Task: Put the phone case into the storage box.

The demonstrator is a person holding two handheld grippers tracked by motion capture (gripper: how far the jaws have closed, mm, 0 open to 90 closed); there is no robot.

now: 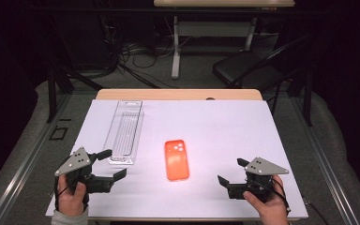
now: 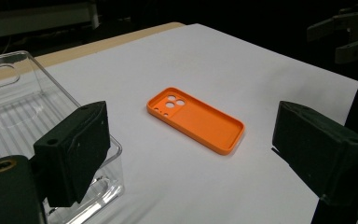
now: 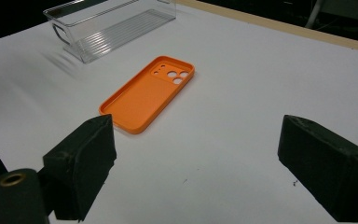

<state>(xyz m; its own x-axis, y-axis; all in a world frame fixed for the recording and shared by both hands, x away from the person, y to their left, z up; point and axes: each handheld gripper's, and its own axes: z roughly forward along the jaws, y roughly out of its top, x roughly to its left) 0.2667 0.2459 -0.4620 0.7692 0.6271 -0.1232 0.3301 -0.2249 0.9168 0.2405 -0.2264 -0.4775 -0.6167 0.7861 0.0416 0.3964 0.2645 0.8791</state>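
Phone case (image 1: 176, 160) flat, btwn grippers | L gripper (image 1: 111, 163) & R gripper (image 1: 229, 171) fingers wide | bin (image 2: 9, 107) cut off left

Dim room, dark walls. Counter (image 1: 215, 122) covered in white sheet, tan wood edge at far side. Grey carpet floor (image 1: 309, 140) around it. Beyond: second desk (image 1: 215, 28) on white legs, cable tangle (image 1: 131, 51) beneath at left. Black chair (image 1: 248, 70) far right. Metal rail (image 1: 18, 173) along left floor.
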